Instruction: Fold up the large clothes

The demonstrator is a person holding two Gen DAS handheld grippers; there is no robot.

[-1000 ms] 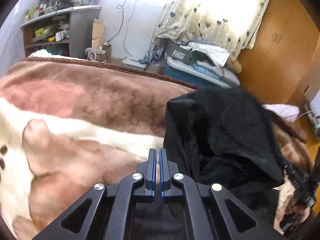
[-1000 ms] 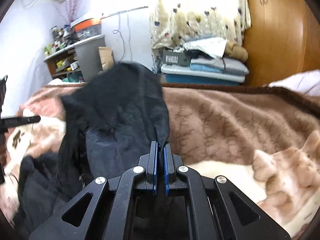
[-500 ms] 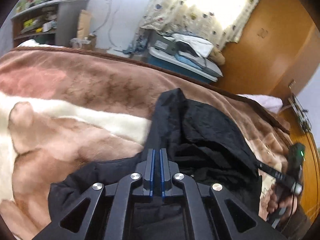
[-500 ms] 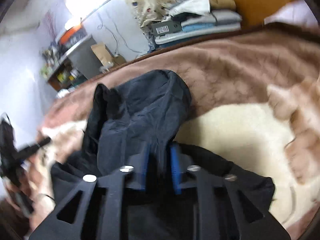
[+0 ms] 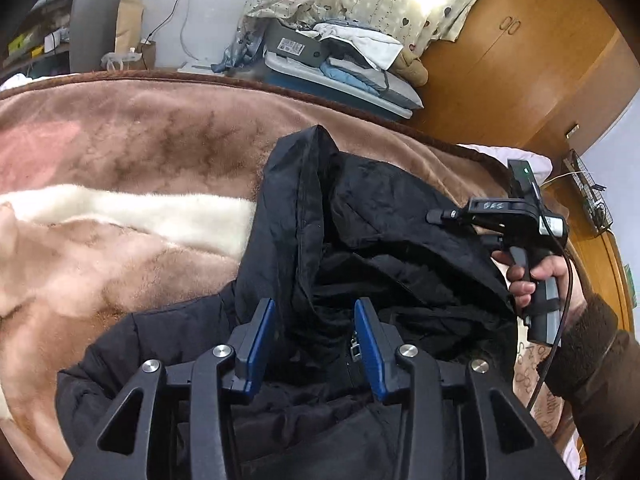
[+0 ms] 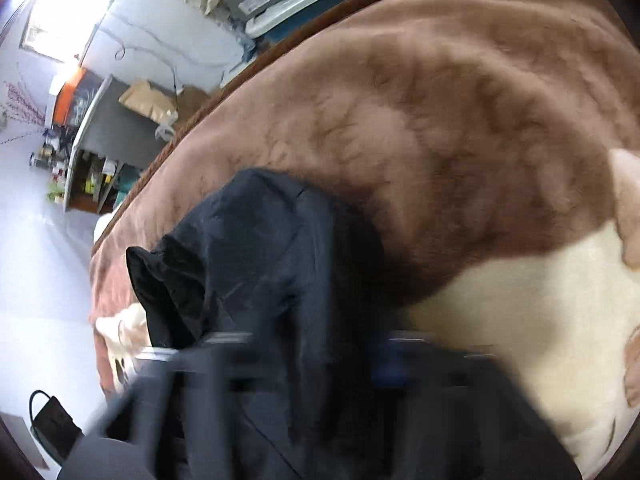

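Observation:
A black hooded jacket [image 5: 380, 208] lies crumpled on the brown and cream plush blanket [image 5: 140, 140]. My left gripper [image 5: 314, 320] is open and its jaws are opening. The jacket's collar and zip pull lie between the blue pads [image 5: 260, 340], which do not press on them. At the right, a hand [image 5: 536, 276] holds my right gripper [image 5: 436, 215] over the hood's edge. The right wrist view is blurred. There the right gripper [image 6: 320, 344] has its fingers apart above the jacket [image 6: 260, 260]; its jaws are closing, gripping nothing that I can see.
Beyond the blanket's far edge [image 6: 440, 120] lies folded bedding [image 5: 340, 60] on a storage box. A wooden wardrobe [image 5: 520, 60] stands at the right and a grey shelf unit [image 5: 96, 20] at the left. A black power adapter [image 6: 52, 420] lies on the floor.
Both grippers were shut on the lifted jacket. It has come down onto the blanket. The left jaws have parted. The right gripper has let go, rolled and swung down.

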